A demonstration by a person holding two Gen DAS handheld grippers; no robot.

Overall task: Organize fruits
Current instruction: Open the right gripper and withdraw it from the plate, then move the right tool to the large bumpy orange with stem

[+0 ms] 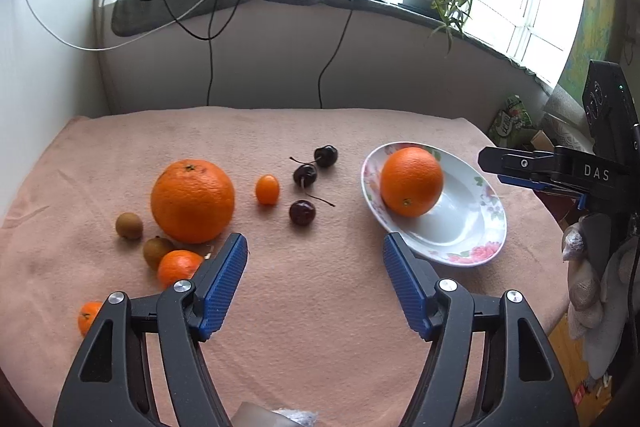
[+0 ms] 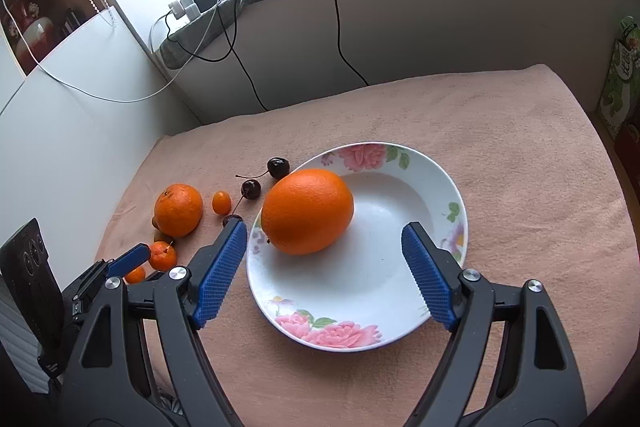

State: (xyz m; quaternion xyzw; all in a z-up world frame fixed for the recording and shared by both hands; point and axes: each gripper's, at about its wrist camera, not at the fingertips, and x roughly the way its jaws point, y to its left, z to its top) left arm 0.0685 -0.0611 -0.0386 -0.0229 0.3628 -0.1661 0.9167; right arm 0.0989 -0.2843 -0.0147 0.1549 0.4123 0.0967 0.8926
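In the left wrist view, the left gripper [image 1: 315, 247] hangs low in the frame with its blue-padded jaws spread wide and nothing between them, above bare pink cloth [image 1: 320, 307]. To the right of centre sits the floral plate [image 1: 476, 251], with one large orange [image 1: 412, 181] resting in its upper left part. A second large orange [image 1: 192, 201] lies on the cloth at centre left, with a kumquat [image 1: 267, 189] just to its right and three dark cherries [image 1: 306, 174] between the kumquat and the plate. Below that orange are two brown longans [image 1: 129, 225], a small mandarin [image 1: 179, 267] partly behind the left finger, and another small mandarin [image 1: 89, 315] at lower left. The right gripper [image 2: 324, 247] hovers over the plate in its own view, jaws wide apart and gripping nothing, the orange just inside its left finger. At the right edge of the left view a gloved hand [image 1: 588, 279] holds that gripper.
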